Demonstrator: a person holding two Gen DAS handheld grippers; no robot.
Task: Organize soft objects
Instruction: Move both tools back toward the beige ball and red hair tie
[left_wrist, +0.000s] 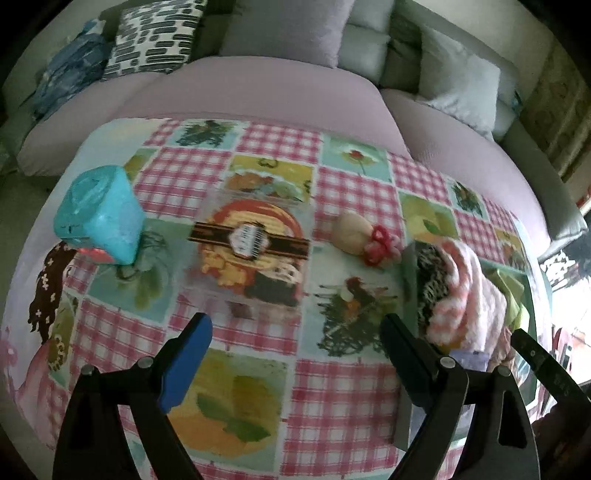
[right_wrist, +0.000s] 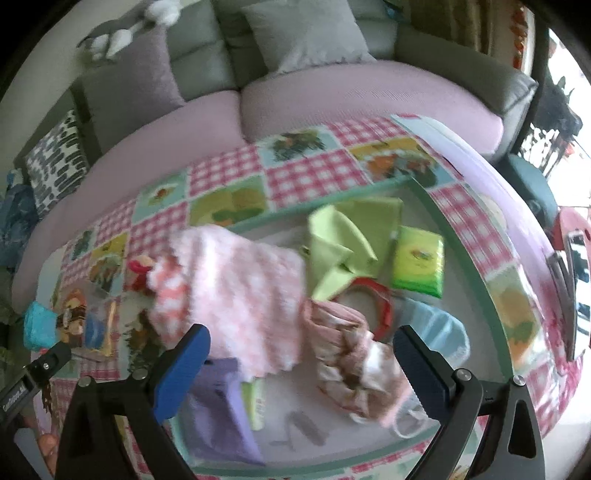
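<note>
Although a good share of the soft things are already lying in the tray (right_wrist: 436, 192), the sorting is looking only part done. Going left to right across the bench (left_wrist: 258, 387), a turquoise block (left_wrist: 98, 218) is sitting near the left edge, a clear box (left_wrist: 255, 240) with a dark label is resting mid-cloth, and a small doll (left_wrist: 364, 236) with red trim is lying just beside the tray's left wall. By my reading those loose pieces are what is still waiting to be gathered, though whether the box counts as soft I cannot tell.

Inside the tray, from the left, a purple cloth (right_wrist: 218, 402) is lying at the near corner, the pink knit (right_wrist: 236, 288) is spreading over the middle, a frilly cloth (right_wrist: 351, 362) is bunching at the near side, a green cloth (right_wrist: 347, 240) and a green packet (right_wrist: 417, 262) are sitting further back, and a red band (right_wrist: 380, 302) and a pale blue piece (right_wrist: 436, 332) are lying to the right.

The left gripper (left_wrist: 295, 354) is pointing steeply down over the bare cloth, its jaws standing wide apart with nothing between them. The right gripper (right_wrist: 301, 362) is tilting steeply down over the tray, jaws likewise spread wide; the knit and frilly cloth are showing between them, but the pads are not pressing on either.
</note>
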